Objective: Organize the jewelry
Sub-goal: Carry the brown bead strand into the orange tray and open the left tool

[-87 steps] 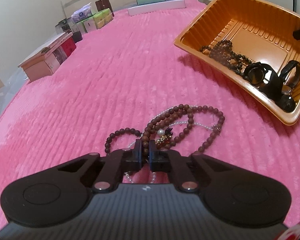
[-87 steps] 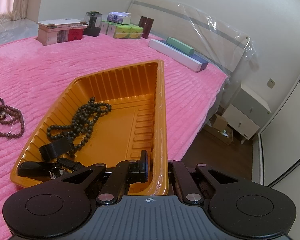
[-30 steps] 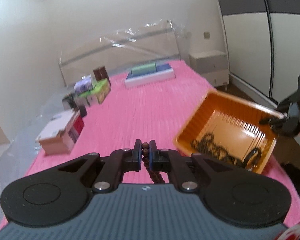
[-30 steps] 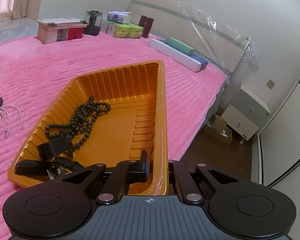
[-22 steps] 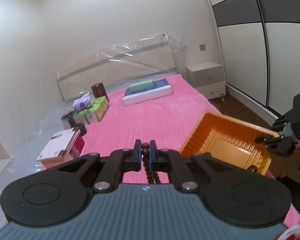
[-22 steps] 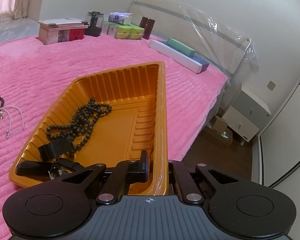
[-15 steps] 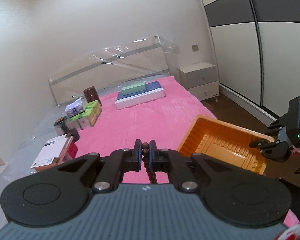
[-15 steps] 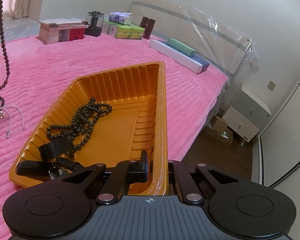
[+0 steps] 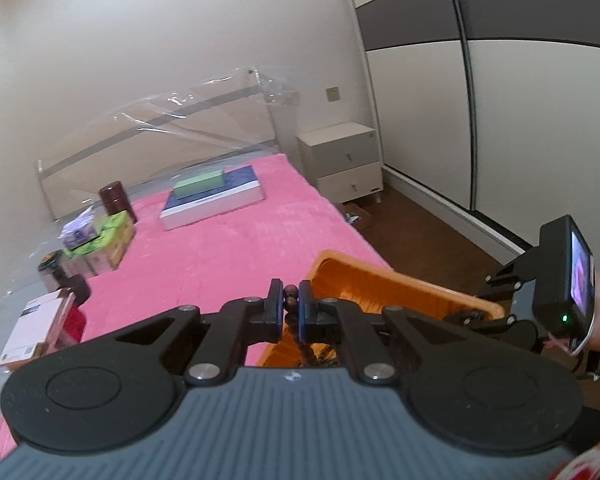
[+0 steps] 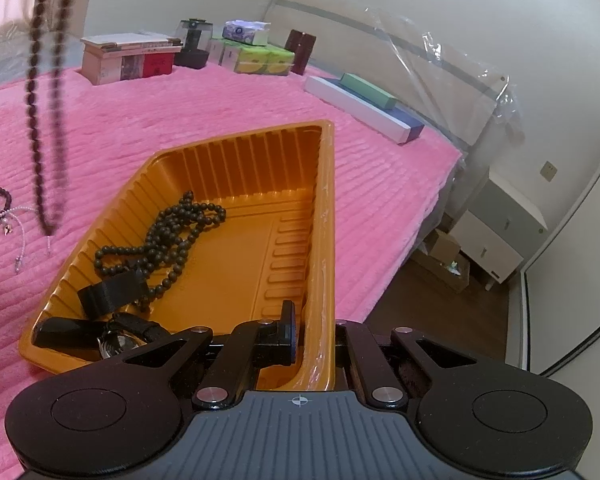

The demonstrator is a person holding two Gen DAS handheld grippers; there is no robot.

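A pink bedspread spreads ahead of both grippers, with boxes and a long white box far off near the headboard. On it sits the orange tray, directly in front of the right gripper. That gripper's fingers are closed on the tray's near right wall: the left finger presses the inner face, while the other finger is hidden behind the wall. Inside the tray, ahead and to the left of those fingers, lie a dark bead necklace and, nearer, black watches.

The left gripper is raised above the bed, its fingers nearly together and clamped on the brown bead necklace; one bead shows between the pads and the strand drops below them. In the right wrist view this strand hangs as a long loop far to the left of the right gripper, its lower end over the bedspread just outside the tray's left wall. Farther left, small bracelets and a pearl strand lie on the bedspread.
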